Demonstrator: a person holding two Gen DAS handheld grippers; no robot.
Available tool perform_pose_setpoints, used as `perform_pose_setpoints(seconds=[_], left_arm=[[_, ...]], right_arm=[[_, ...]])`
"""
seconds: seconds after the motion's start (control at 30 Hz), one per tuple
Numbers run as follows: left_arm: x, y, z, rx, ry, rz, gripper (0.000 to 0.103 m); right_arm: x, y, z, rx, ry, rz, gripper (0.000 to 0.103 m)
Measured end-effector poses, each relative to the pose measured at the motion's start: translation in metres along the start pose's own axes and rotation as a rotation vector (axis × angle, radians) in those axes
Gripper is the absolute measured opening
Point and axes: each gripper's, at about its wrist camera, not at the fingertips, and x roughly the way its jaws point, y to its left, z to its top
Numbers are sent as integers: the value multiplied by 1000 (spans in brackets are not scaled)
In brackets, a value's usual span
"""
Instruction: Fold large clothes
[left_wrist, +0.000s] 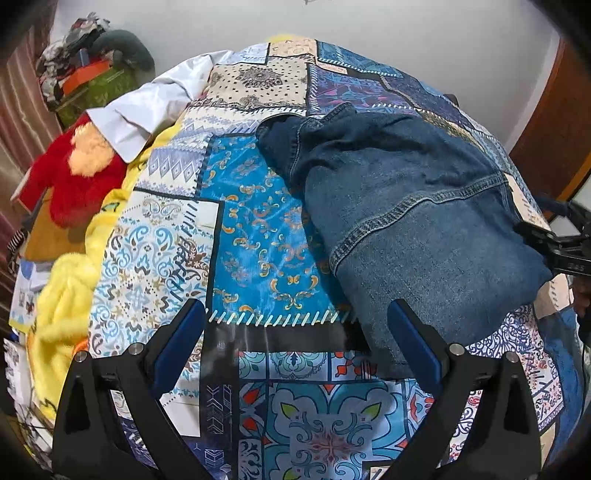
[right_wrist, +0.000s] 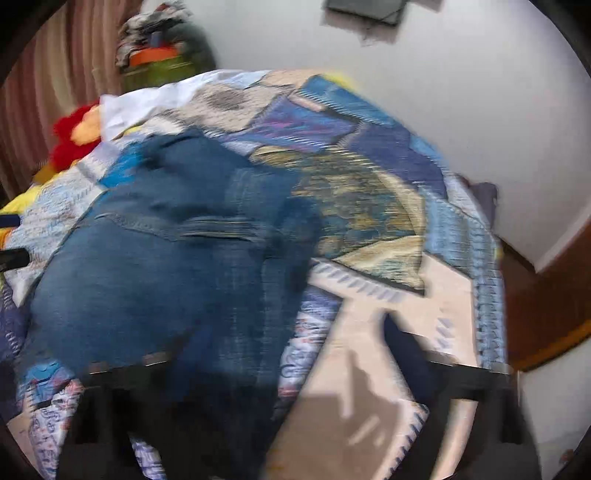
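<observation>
A blue denim garment (left_wrist: 413, 221) lies folded into a thick bundle on a patterned blue patchwork bedspread (left_wrist: 251, 229). My left gripper (left_wrist: 295, 328) is open and empty, hovering low over the bedspread; its right finger is beside the bundle's near left edge. The right gripper shows in the left wrist view (left_wrist: 554, 243) at the bundle's right edge. The right wrist view is badly blurred: the denim (right_wrist: 159, 266) fills its left half, and my right gripper (right_wrist: 288, 354) looks open, with its left finger over the denim.
A white shirt (left_wrist: 147, 110), a red and orange plush toy (left_wrist: 77, 177) and a yellow blanket (left_wrist: 62, 295) lie along the bed's left side. Boxes and clothes (left_wrist: 85, 66) are piled in the far left corner. A wooden door (left_wrist: 554, 140) stands at the right.
</observation>
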Motion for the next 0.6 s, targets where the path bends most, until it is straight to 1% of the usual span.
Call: perform_pose_setpoints(seconds=[0.07,0.1,0.23,0.33,0.37,0.4,0.47,0.6], left_arm=[[2,4,2,-32,-2,-33,100],[4,6,4,-58,-1,-59,100],[26,14,17,-184,30,-213,100],[55,13,27,-251,93,-343,100],[66,13,30,-274,114,-371,100],[76,12,33,-290,131,-389,100],[89,12,38,-317,142,-421,100],[114,10,49,-363,179,-490,103]], right_arm=[[0,-15,0,70,37,92,94],[-2,-20,1,94,43,124,94],[1,-27,8,168,67,242,94],[19,-27,16,219,128,348,94],[28,-27,17,235,155,378,94],[35,-26,19,243,176,395,94],[50,-21,21,246,215,424,94],[74,-16,24,271,252,499,95]])
